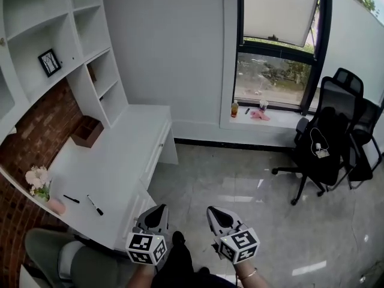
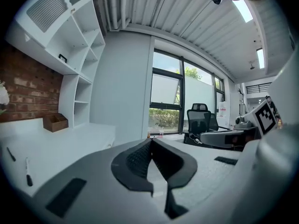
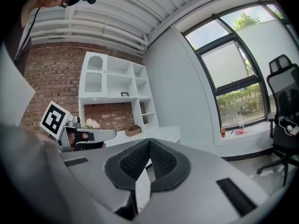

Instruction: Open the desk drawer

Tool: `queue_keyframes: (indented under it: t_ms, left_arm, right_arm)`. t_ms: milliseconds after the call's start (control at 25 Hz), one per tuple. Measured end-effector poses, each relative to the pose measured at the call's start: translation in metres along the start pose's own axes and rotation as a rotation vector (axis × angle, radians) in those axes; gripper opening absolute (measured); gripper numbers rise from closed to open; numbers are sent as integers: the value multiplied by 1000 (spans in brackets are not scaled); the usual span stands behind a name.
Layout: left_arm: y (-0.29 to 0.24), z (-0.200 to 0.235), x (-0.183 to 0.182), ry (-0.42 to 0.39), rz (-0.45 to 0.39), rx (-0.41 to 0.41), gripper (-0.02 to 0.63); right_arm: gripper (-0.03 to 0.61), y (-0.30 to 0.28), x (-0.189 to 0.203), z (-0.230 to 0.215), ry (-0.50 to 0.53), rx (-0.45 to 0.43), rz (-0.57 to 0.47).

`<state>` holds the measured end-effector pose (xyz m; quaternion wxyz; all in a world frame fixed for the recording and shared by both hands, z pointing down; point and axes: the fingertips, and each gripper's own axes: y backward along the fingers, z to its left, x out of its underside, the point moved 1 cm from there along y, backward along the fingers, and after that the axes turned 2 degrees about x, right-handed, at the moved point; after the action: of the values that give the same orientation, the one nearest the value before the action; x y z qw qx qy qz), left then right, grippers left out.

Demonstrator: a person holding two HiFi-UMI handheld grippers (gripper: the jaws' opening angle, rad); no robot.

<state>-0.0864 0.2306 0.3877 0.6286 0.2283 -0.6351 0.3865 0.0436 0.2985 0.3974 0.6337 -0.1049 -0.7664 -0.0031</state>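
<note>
The white desk (image 1: pixel 117 155) runs along the left wall, and its drawer fronts (image 1: pixel 158 149) face the tiled floor. Both grippers hang low at the bottom of the head view, out over the floor and apart from the desk. The left gripper (image 1: pixel 158 209) (image 2: pixel 152 143) is shut with nothing between its dark pads and sits close to the desk's near corner. The right gripper (image 1: pixel 214 211) (image 3: pixel 149 142) is also shut and empty, side by side with the left. In the right gripper view the left gripper's marker cube (image 3: pixel 55 117) shows at the left.
Two black pens (image 1: pixel 95 204), a pink vase of flowers (image 1: pixel 41 188) and a brown wooden box (image 1: pixel 88 131) lie on the desk. White shelves (image 1: pixel 90 47) rise above it. Black office chairs (image 1: pixel 327 146) stand at the right by the window sill (image 1: pixel 258 117). Grey tiled floor lies between.
</note>
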Motion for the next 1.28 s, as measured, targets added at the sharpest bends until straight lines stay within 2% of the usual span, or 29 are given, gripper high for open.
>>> queue_keyframes:
  t_ms: [360, 640, 880, 1040, 1280]
  left_arm:
    - [-73, 73, -4, 13, 20, -7, 9]
    - [-141, 133, -18, 29, 33, 10, 9]
    - [-182, 187, -25, 65, 49, 16, 9]
    - [-200, 219, -27, 69, 52, 2, 9]
    - [-218, 251, -23, 99, 60, -20, 9]
  right_arm:
    - [5, -112, -3, -23, 43, -35, 50]
    - [5, -214, -5, -51, 32, -52, 112]
    - [8, -293, 2, -55, 34, -92, 179]
    - [77, -335, 12, -53, 54, -120, 242]
    - [80, -382, 30, -57, 84, -127, 320]
